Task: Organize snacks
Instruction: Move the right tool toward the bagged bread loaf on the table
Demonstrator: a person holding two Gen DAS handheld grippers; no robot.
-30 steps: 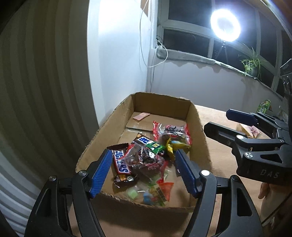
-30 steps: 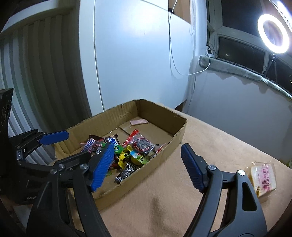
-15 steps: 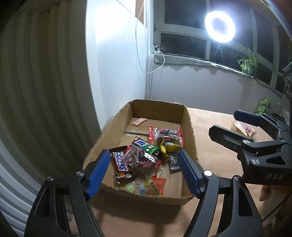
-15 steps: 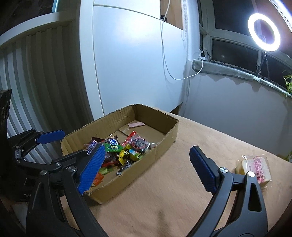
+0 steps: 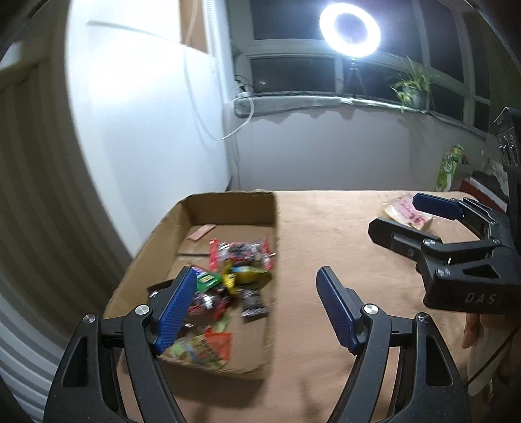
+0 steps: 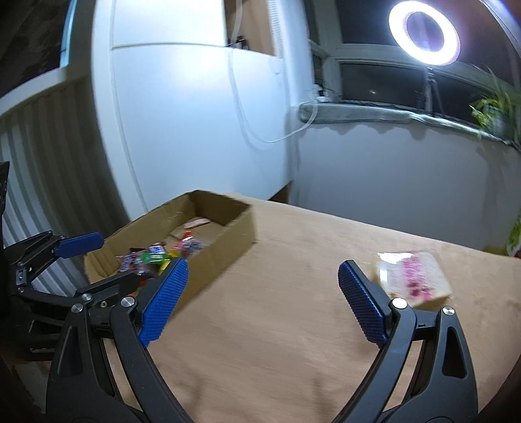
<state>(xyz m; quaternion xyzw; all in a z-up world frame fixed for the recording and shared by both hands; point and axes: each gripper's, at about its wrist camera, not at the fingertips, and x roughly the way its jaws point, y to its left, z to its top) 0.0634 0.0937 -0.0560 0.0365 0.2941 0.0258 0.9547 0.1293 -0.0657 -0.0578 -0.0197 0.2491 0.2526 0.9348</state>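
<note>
Left wrist view: the left claw (image 5: 255, 307) gapes wide and empty over the near right wall of one shallow brown cardboard box (image 5: 228, 205) of mixed wrapped snacks (image 5: 239, 260) on the tan cloth-covered desk (image 5: 325, 234). A glowing ring light (image 5: 350, 29) stands far behind.

Right wrist view: the right claw (image 6: 260, 302) is wide, empty; one clear pink-printed snack packet (image 6: 413, 273) lies just beyond its right finger.

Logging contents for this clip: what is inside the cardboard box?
The cardboard box holds a pile of wrapped snacks toward its near end and a small pink packet at the far end. Lower snacks are covered by upper ones; blur hides most labels.
</note>
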